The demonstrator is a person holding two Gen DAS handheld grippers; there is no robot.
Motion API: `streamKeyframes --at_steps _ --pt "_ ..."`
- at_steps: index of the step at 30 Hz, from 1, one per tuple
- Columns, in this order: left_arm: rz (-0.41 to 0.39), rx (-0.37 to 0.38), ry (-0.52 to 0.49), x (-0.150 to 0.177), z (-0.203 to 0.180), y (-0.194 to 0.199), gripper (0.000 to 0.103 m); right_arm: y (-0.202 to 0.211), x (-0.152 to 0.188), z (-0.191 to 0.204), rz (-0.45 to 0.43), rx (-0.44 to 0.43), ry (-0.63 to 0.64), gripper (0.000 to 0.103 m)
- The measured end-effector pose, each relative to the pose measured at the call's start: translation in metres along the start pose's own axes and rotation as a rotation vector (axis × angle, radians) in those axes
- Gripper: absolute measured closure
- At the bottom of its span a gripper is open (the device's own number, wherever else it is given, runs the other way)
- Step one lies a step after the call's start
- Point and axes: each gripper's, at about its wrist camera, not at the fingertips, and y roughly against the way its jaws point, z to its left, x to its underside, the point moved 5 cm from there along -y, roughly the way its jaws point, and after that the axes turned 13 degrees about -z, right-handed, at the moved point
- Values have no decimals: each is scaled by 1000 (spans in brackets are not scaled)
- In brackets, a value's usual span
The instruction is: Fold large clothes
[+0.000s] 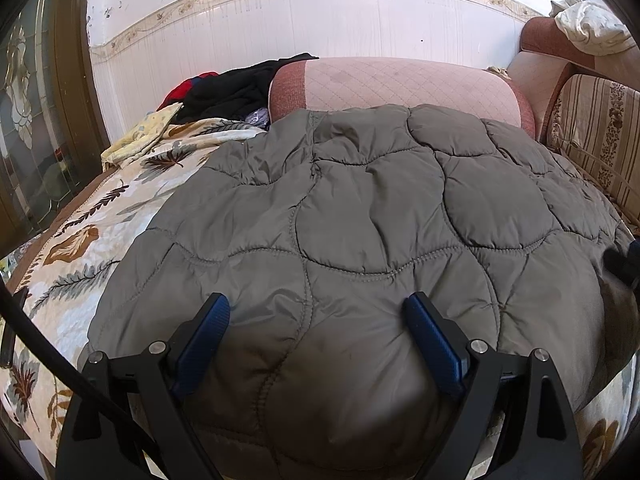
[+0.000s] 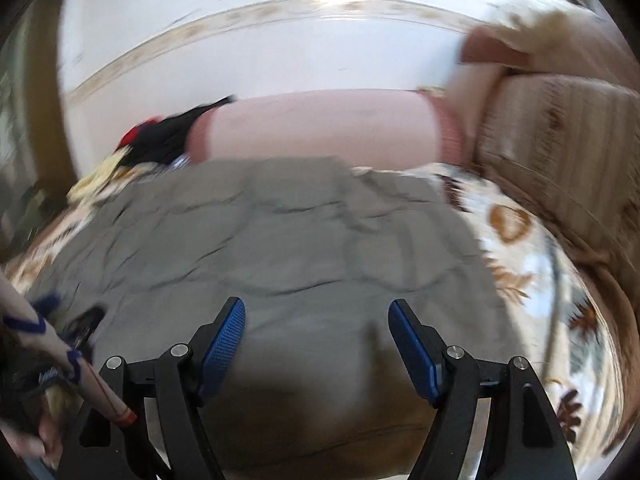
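Blue-padded fingers [image 1: 208, 332] of the left gripper [image 1: 316, 336] are standing spread and empty over the near hem of the grey quilted jacket [image 1: 380, 208], and the right gripper [image 2: 316, 340] is hovering likewise spread over that jacket, which is lying flat on the leaf-print bed cover [image 1: 80, 248]. Folding is seemingly just starting, so each gripper is needing to drop and pinch an edge. Sleeves are hidden, and blur is smearing the right view.
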Motion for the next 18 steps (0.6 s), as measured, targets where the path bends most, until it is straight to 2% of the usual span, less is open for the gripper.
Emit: streamKeyframes --at_steps 3,8,12,15,18 --pt "-1 -1 -5 1 0 0 13 -12 14 8 65 -3 34 23" --pt "-4 -1 -10 1 0 0 12 -17 18 -2 102 -24 -25 16" --pt "-26 2 24 -3 5 6 12 -5 7 -13 54 -24 -70 17" --pt "-85 -55 57 -11 25 24 12 10 -3 -38 -4 32 -130 18" --pt "-88 -106 129 -11 50 31 12 24 -5 -66 -19 104 -187 27"
